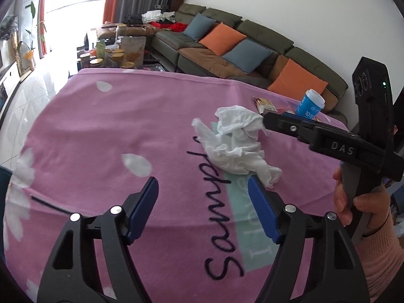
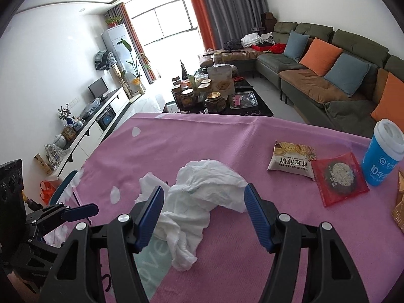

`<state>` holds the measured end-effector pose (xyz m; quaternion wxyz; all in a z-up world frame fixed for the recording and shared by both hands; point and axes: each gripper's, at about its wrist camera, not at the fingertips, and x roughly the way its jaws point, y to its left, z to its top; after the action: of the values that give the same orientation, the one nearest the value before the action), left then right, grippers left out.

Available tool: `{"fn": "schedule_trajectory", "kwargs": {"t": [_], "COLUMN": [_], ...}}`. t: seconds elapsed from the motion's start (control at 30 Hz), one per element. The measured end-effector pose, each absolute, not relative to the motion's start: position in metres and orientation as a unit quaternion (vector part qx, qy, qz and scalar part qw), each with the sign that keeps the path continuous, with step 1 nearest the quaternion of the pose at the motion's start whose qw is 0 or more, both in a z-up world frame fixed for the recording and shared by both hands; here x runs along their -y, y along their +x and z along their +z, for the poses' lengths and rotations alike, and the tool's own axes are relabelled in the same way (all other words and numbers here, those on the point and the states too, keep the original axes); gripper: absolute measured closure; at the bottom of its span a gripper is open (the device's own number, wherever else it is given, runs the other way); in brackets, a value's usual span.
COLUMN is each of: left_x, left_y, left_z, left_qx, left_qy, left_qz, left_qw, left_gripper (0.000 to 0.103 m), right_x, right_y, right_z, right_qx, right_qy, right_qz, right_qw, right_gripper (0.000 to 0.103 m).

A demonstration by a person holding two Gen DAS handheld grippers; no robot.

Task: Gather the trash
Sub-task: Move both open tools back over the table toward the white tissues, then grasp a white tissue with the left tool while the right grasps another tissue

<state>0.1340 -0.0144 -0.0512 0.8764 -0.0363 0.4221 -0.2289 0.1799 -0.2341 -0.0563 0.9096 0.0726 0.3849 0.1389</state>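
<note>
the pink fleece cloth with dark script lettering (image 2: 227,252) covers the whole table, and the trash lies on it — the biggest piece is the crumpled white tissue wad (image 2: 199,197), sprawled near the middle. the right gripper (image 2: 203,209) has its blue-padded jaws spread wide with nothing in them, straddling the wad's near part; the left pad looks to be touching a loose fold. the left gripper (image 1: 203,197) is equally wide open and empty, just short of the tissue's trailing corner. over on the right sit the blue paper cup with white lid (image 2: 382,151), upright, then the red cookie packet (image 2: 338,178) and the beige cracker packet (image 2: 293,159), flat and overlapping.

to do the grab well, i'd lower the right jaws until the pads bracket the thick bunched core — not a thin flap, which would likely slip or tear — then close fully, since tissue compresses.
</note>
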Motion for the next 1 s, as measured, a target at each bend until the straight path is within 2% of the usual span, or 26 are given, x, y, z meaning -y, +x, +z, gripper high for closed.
{"fn": "schedule_trajectory", "kwargs": {"t": [0.13, 0.23, 0.3, 0.37, 0.4, 0.43, 0.7, 1.0], "left_x": [0.029, 0.036, 0.037, 0.038, 0.037, 0.038, 0.023, -0.007], "left_y": [0.148, 0.161, 0.169, 0.171, 0.171, 0.169, 0.149, 0.122], "left_z": [-0.056, -0.064, -0.069, -0.072, -0.072, -0.073, -0.069, -0.058], "left_qx": [-0.437, -0.456, -0.468, -0.472, -0.472, -0.469, -0.452, -0.431], "left_qy": [-0.037, -0.042, -0.051, -0.057, -0.057, -0.056, -0.069, -0.077], "left_qz": [-0.239, -0.245, -0.251, -0.258, -0.262, -0.264, -0.283, -0.264], "left_qw": [0.867, 0.855, 0.846, 0.841, 0.840, 0.841, 0.843, 0.860], "left_gripper": [0.036, 0.049, 0.071, 0.083, 0.089, 0.092, 0.094, 0.094], "right_x": [0.234, 0.232, 0.234, 0.239, 0.243, 0.246, 0.282, 0.277], "right_y": [0.194, 0.203, 0.207, 0.206, 0.204, 0.202, 0.172, 0.142], "right_z": [-0.063, -0.071, -0.077, -0.081, -0.081, -0.081, -0.062, -0.058], "right_qx": [-0.396, -0.412, -0.427, -0.436, -0.435, -0.432, -0.398, -0.379], "right_qy": [0.070, 0.064, 0.068, 0.076, 0.081, 0.084, 0.134, 0.148], "right_qz": [0.142, 0.145, 0.144, 0.144, 0.145, 0.144, 0.143, 0.168], "right_qw": [0.904, 0.897, 0.890, 0.885, 0.885, 0.886, 0.896, 0.898], "right_gripper": [0.039, 0.045, 0.070, 0.081, 0.084, 0.085, 0.087, 0.087]}}
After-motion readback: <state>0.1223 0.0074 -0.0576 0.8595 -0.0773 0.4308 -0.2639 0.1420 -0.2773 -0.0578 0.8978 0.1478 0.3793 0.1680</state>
